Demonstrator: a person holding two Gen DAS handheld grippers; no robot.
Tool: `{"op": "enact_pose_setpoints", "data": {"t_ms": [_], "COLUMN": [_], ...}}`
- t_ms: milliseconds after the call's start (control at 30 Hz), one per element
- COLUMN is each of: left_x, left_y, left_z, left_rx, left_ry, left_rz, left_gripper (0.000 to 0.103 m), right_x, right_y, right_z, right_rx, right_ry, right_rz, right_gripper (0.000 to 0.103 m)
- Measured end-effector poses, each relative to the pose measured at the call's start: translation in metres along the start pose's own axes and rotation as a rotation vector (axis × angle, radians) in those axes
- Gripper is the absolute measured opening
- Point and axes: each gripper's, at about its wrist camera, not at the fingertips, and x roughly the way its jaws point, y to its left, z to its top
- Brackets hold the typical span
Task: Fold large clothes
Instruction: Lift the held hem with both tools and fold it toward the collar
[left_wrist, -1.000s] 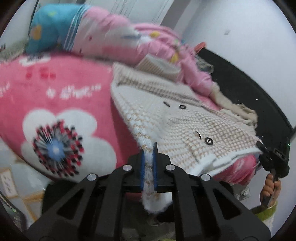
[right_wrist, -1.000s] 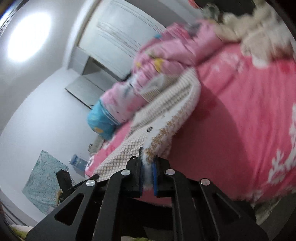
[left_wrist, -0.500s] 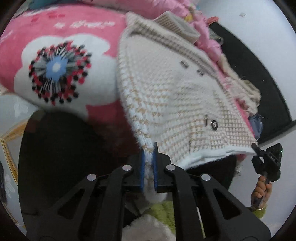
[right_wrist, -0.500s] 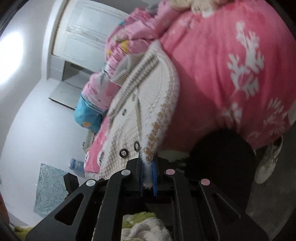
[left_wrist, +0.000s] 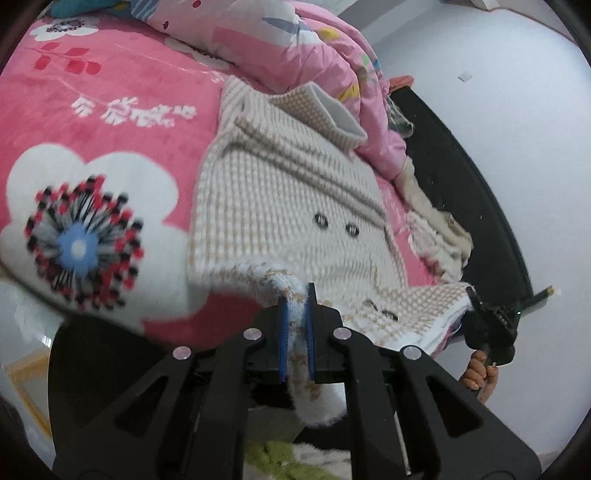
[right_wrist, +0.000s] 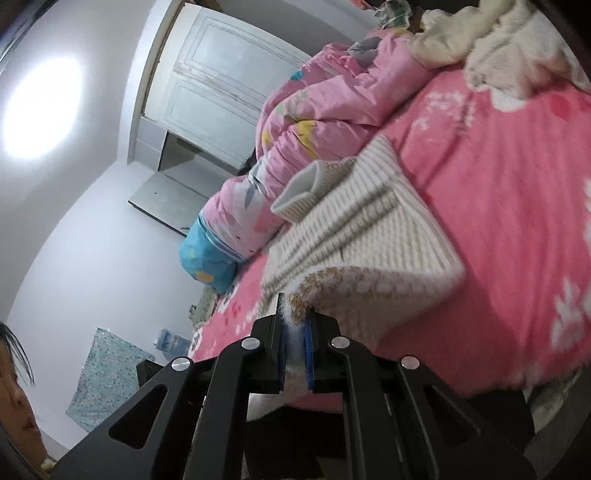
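A cream and beige knitted coat with dark buttons lies spread on the pink flowered bedspread. Its fluffy bottom hem is lifted off the bed's near edge. My left gripper is shut on one corner of that hem. In the right wrist view my right gripper is shut on the other hem corner of the coat. In the left wrist view the right gripper shows at the far right, gripping the hem, with a hand under it. The collar end rests against a pink quilt.
A heap of pale clothes lies at the bed's far side by a black headboard. A blue pillow sits beyond the quilt. A white wardrobe stands by the wall. Dark floor lies below the bed edge.
Both grippers have swung up and in toward the bed with the hem, so the coat now lies flatter and the lower edge is folding up over the bed's rim. The grips stay the same.
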Motion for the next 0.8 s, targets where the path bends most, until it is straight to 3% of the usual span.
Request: {"op": "enact_pose_setpoints", "data": {"t_ms": [200, 333, 400, 433, 467, 500, 600, 667, 733, 800], "left_x": [0.030, 0.057, 0.069, 0.075, 0.078, 0.078, 0.070, 0.061, 0.050, 0.040], "left_y": [0.006, 0.023, 0.036, 0.042, 0.049, 0.052, 0.063, 0.069, 0.070, 0.067], "left_z": [0.050, 0.074, 0.081, 0.083, 0.085, 0.087, 0.092, 0.093, 0.090, 0.083], "left_rx": [0.008, -0.045, -0.091, -0.118, -0.142, -0.150, -0.175, -0.203, -0.196, -0.172], "left_ry": [-0.006, 0.029, 0.059, 0.070, 0.073, 0.060, 0.025, 0.000, -0.027, -0.048], "left_rz": [0.011, 0.002, -0.016, -0.026, -0.026, 0.001, 0.040, 0.028, 0.047, 0.070], "left_gripper": [0.013, 0.021, 0.032, 0.047, 0.070, 0.078, 0.080, 0.080, 0.080, 0.080], "right_x": [0.056, 0.103, 0.126, 0.138, 0.147, 0.152, 0.152, 0.144, 0.129, 0.114], "right_y": [-0.013, -0.052, -0.077, -0.092, -0.104, -0.112, -0.127, -0.123, -0.116, -0.111], "right_z": [0.050, 0.073, 0.077, 0.078, 0.078, 0.077, 0.075, 0.077, 0.079, 0.080], "right_rx": [0.018, 0.089, 0.139, 0.169, 0.200, 0.220, 0.283, 0.282, 0.257, 0.237], "right_ry": [0.007, 0.037, 0.068, 0.090, 0.107, 0.119, 0.116, 0.101, 0.066, 0.041], "right_rz": [-0.007, -0.038, -0.067, -0.094, -0.127, -0.140, -0.061, -0.030, -0.052, -0.081], "right_gripper": [0.009, 0.012, 0.018, 0.022, 0.024, 0.027, 0.029, 0.043, 0.068, 0.071]}}
